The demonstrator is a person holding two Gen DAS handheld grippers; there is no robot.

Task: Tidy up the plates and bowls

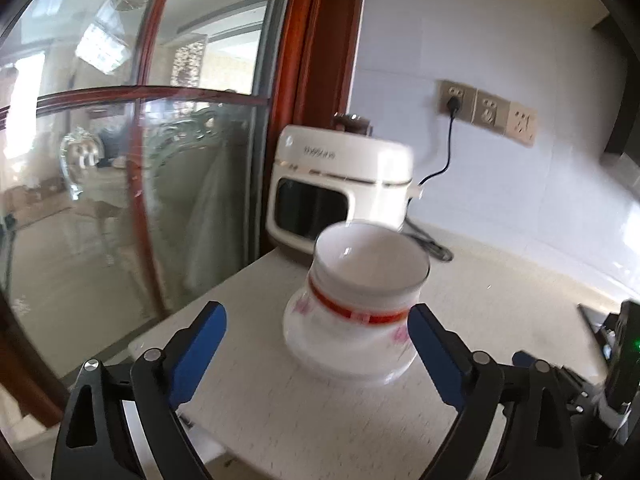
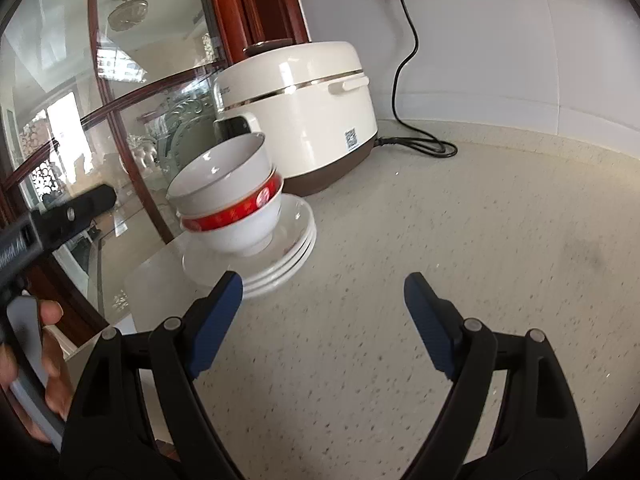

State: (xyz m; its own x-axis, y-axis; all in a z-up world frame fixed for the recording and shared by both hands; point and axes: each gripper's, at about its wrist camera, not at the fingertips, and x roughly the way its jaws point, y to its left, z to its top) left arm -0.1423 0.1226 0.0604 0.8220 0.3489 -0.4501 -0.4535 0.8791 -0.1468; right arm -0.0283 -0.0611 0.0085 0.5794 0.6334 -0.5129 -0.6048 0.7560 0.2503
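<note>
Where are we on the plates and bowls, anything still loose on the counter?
Mostly stacked. The plain white bowl sits nested in the red-banded bowl, and both rest on the plate stack beside the rice cooker. Nothing is in hand: the left claw and right claw are both open and empty. No loose dishes show on the countertop in either view.

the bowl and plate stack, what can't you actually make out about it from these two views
- Plate count: in the left wrist view motion blur smears the plates into one white mass; the right wrist view shows about three rims.
- Plate near edge: right wrist view, hidden behind the right tongs finger.
- Pink marks on the plates: left wrist view, too blurred to read.
- Red-band bowl interior: both views, covered by the white bowl nested in it.
</note>
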